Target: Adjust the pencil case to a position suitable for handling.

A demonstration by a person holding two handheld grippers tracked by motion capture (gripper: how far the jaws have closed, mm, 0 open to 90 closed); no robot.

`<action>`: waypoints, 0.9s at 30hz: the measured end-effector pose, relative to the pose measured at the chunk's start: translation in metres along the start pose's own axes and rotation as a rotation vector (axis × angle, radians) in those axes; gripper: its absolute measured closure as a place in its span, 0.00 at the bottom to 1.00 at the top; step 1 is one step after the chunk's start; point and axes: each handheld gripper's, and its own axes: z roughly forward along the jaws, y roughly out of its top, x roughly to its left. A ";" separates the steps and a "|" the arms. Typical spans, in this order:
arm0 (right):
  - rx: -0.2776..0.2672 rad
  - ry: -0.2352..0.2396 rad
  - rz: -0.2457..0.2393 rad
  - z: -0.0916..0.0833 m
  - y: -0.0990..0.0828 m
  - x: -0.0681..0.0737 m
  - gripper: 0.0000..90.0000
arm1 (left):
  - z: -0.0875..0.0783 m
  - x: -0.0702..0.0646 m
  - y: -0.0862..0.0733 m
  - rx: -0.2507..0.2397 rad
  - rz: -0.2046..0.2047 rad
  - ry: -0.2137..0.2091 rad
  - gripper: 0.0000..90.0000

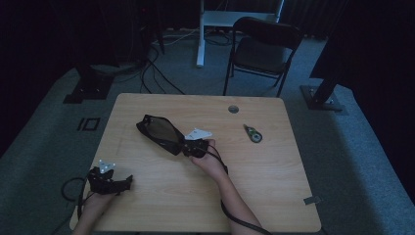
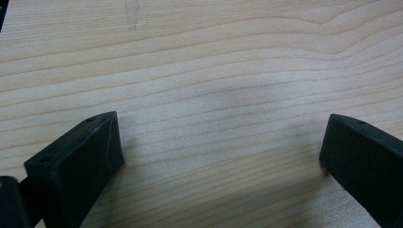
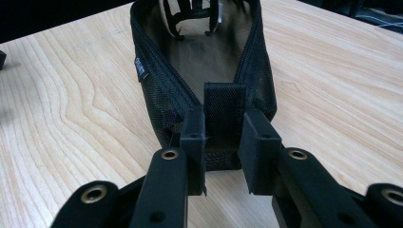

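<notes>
A black mesh pouch (image 1: 159, 133) lies open on the wooden table (image 1: 274, 176), left of centre. In the right gripper view the pouch (image 3: 157, 85) stretches away from me, and my right gripper (image 3: 223, 133) is shut on the webbing tab (image 3: 224, 102) at its near end. From above, that right gripper (image 1: 188, 147) sits at the pouch's right end, held by a hand. My left gripper (image 1: 128, 180) rests near the table's front left corner. Its jaws stand wide apart over bare wood in the left gripper view (image 2: 221, 137), with nothing between them.
A small green and white object (image 1: 253, 133) lies right of centre on the table. A round cable hole (image 1: 233, 108) is near the far edge. A grey tag (image 1: 312, 199) sits at the front right edge. A folding chair (image 1: 264, 49) stands behind the table.
</notes>
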 end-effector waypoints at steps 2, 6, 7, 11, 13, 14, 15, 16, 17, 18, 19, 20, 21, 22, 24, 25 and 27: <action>-0.006 -0.005 0.008 -0.002 -0.003 -0.002 0.81 | 0.000 0.000 0.000 0.000 0.000 0.000 0.01; -0.009 -0.014 0.021 -0.009 -0.007 -0.004 0.81 | 0.000 0.000 0.000 -0.001 0.000 0.000 0.01; -0.010 -0.018 0.021 -0.011 -0.008 -0.004 0.81 | 0.000 0.000 0.000 -0.001 0.000 0.000 0.01; -0.007 -0.032 0.019 -0.019 -0.012 -0.007 0.82 | 0.000 0.000 0.000 -0.001 0.000 0.000 0.01; -0.006 -0.044 0.025 -0.025 -0.015 -0.009 0.82 | 0.000 0.000 0.000 -0.001 0.000 0.000 0.01; -0.004 -0.045 0.030 -0.028 -0.017 -0.010 0.82 | 0.000 0.000 0.000 -0.002 0.000 0.000 0.01; -0.005 -0.053 0.032 -0.030 -0.018 -0.011 0.82 | 0.000 0.000 0.000 -0.002 0.000 0.000 0.01; -0.004 -0.062 0.029 -0.033 -0.020 -0.012 0.82 | 0.000 0.000 0.000 -0.002 0.000 0.000 0.01; -0.001 -0.063 0.030 -0.036 -0.022 -0.013 0.82 | 0.000 0.000 0.000 -0.002 0.000 0.000 0.01; -0.004 -0.069 0.037 -0.039 -0.024 -0.014 0.82 | 0.000 0.000 0.000 0.000 0.002 0.000 0.01; -0.002 -0.076 0.037 -0.042 -0.025 -0.015 0.82 | 0.000 0.000 0.000 0.000 0.002 0.000 0.01; -0.003 -0.079 0.039 -0.044 -0.026 -0.016 0.82 | 0.000 0.000 0.000 0.000 0.002 0.000 0.01; -0.003 -0.079 0.039 -0.044 -0.026 -0.016 0.82 | 0.000 0.000 0.000 0.000 0.002 0.000 0.01; -0.004 -0.085 0.041 -0.048 -0.028 -0.018 0.82 | 0.000 0.000 0.000 0.001 0.002 0.000 0.01; -0.002 -0.093 0.050 -0.053 -0.030 -0.019 0.82 | 0.000 0.000 0.000 0.001 0.002 0.000 0.01; -0.002 -0.097 0.054 -0.055 -0.032 -0.020 0.82 | 0.000 0.000 0.000 0.000 0.002 0.000 0.01; 0.000 -0.116 0.054 -0.061 -0.035 -0.022 0.82 | 0.000 0.000 0.000 0.000 0.002 0.000 0.01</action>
